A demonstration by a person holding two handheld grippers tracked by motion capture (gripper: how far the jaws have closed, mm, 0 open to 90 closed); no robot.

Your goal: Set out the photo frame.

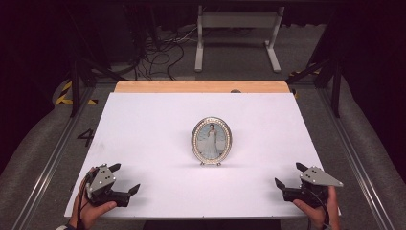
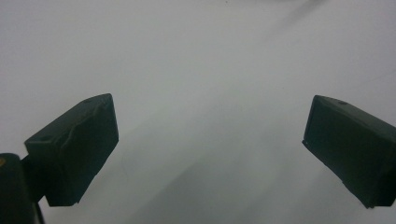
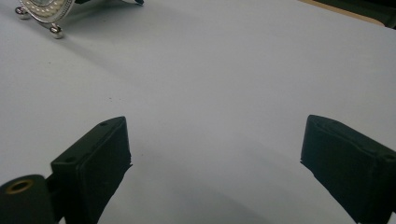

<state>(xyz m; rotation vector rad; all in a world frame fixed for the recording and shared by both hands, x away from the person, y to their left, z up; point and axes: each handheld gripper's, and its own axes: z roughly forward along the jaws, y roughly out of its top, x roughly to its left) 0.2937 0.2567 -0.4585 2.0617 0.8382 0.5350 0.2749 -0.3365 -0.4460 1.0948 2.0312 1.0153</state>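
Black jaws spread wide and empty on both the left gripper (image 1: 125, 178) at seven o'clock and the right gripper (image 1: 288, 175) at five; the oval photo frame (image 1: 211, 139) stands upright mid-table (image 1: 143, 124), well apart; no writing readable on it

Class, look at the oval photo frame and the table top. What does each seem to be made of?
Photo frame: probably silver-coloured metal with a beaded, pearl-like rim; its ball feet glint.
Table: matte white sheet, possibly laminate or paper, without glare; a bare wood strip shows along its far edge.
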